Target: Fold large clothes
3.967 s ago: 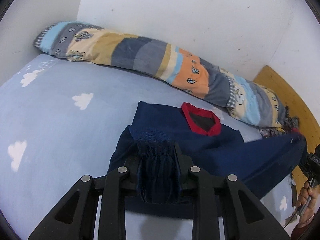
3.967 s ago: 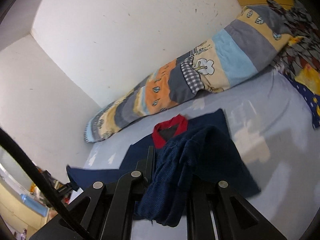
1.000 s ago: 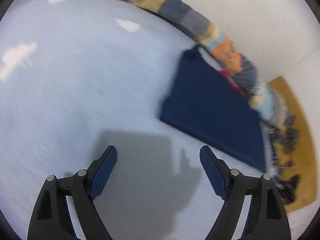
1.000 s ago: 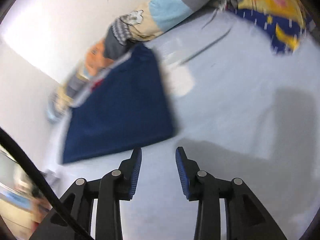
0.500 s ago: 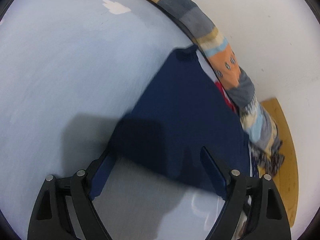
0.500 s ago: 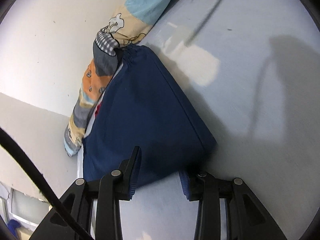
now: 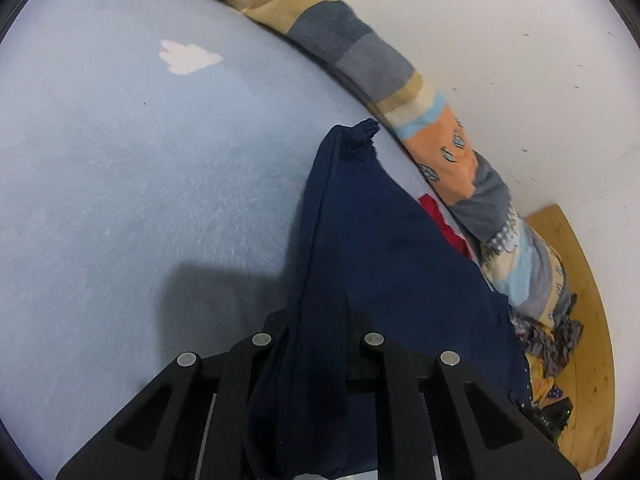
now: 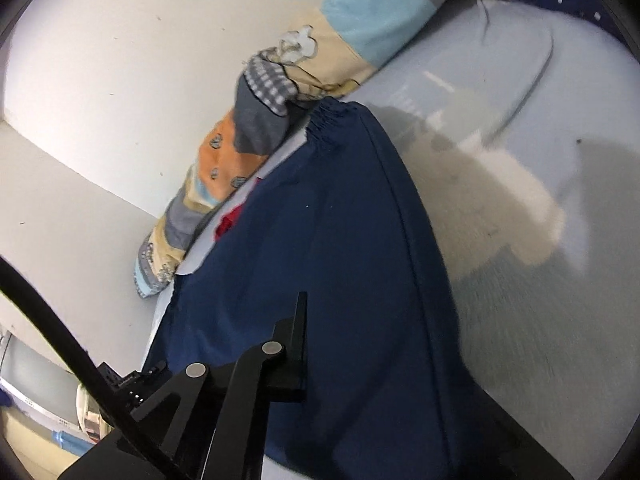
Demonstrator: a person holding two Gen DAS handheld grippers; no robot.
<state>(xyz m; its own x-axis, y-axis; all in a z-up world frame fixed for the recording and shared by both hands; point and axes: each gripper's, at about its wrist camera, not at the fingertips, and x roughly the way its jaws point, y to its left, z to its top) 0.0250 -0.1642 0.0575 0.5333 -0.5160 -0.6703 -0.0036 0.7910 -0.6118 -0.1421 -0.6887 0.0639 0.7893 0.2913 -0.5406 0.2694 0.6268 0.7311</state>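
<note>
A navy blue sweater [image 7: 400,264] with a red collar [image 7: 442,220] lies folded on the light blue bed sheet [image 7: 120,184], close to the wall. My left gripper [image 7: 316,336] is shut on the sweater's near left corner, and the cloth hangs between the fingers. In the right wrist view the sweater [image 8: 320,240] drapes over my right gripper [image 8: 340,320], which is shut on its near right corner. The right finger is hidden under the cloth. The red collar [image 8: 228,220] shows at the far edge.
A long rolled patchwork quilt [image 7: 400,80] lies along the white wall behind the sweater; it also shows in the right wrist view [image 8: 280,80]. A wooden headboard [image 7: 576,280] and a patterned cloth [image 7: 548,344] are at the right. A fold runs across the sheet [image 8: 520,100].
Both grippers were open just short of the sweater's near edge half a second ago. Now each has closed on a near corner and the cloth has risen off the sheet.
</note>
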